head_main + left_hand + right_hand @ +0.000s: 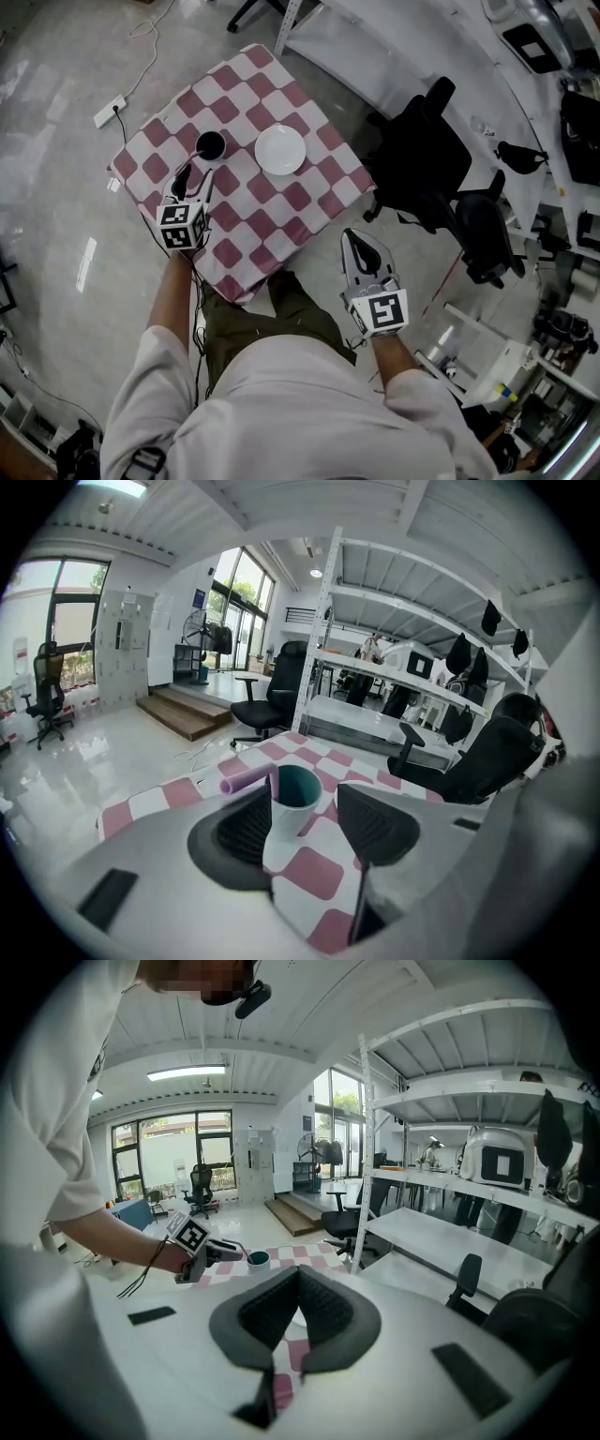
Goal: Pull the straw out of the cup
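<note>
Cloth in pink and white checks covers the small counter below us, and on it stand a white cup with a teal inside and, just beside it to the right, a round white plate with nothing on it. We hold the left gripper low over the near left part of the counter, its tips pointing at the cup and close to it. In the left gripper view the left gripper has its jaws wide apart and grips nothing; the cup stands upright in the gap ahead of them, with its lower left side hidden behind the left pad, and we cannot tell whether either pad touches it. The purple straw is in the cup, at the left side of the rim, and its upper part bends over and points left above the left pad. From the head view the straw is too small for us to make out. We hold the right gripper off the counter's near right corner, over the grey floor, well apart from the cup. In its own view the right gripper has its jaws closed tip to tip with nothing between them. Black office chairs stand to the right of the counter, and a white power strip lies on the floor to the left.
</note>
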`<state>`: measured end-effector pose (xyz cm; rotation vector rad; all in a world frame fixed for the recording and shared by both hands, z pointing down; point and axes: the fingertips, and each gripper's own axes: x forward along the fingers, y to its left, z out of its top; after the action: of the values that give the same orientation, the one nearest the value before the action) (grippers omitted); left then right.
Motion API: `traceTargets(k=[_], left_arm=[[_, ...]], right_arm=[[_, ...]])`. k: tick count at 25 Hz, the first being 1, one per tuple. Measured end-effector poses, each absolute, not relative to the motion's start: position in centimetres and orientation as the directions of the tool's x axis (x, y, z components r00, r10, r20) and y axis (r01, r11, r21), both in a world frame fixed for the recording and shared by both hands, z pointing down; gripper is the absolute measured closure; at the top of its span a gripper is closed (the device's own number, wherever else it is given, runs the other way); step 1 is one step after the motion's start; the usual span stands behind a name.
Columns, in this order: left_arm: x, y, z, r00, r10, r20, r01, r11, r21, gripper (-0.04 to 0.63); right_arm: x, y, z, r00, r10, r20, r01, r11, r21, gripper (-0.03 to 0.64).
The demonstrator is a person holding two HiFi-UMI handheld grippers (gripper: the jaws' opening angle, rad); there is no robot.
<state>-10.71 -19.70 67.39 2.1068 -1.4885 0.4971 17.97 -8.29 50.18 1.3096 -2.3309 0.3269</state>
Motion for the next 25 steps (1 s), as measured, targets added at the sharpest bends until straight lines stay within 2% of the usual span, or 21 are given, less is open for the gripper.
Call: traceTargets(k=[16,25], left_arm=[[-11.1,-22.9,70.2,0.267,-0.762,0.590,-0.964,-0.223,0.147,0.388],[-12.4,-23.8,71.0,0.204,-0.794,0.573,-0.979,-0.172,0.110,0.492]], right_arm=[[19.6,-9.5,52.6,-0.442,-0.731,0.519,-0.863,0.505,-0.023,0.614],[19.9,-10.1,53.4,-0.438,-0.722,0.536,-0.863,0.504,-0.026,0.614]])
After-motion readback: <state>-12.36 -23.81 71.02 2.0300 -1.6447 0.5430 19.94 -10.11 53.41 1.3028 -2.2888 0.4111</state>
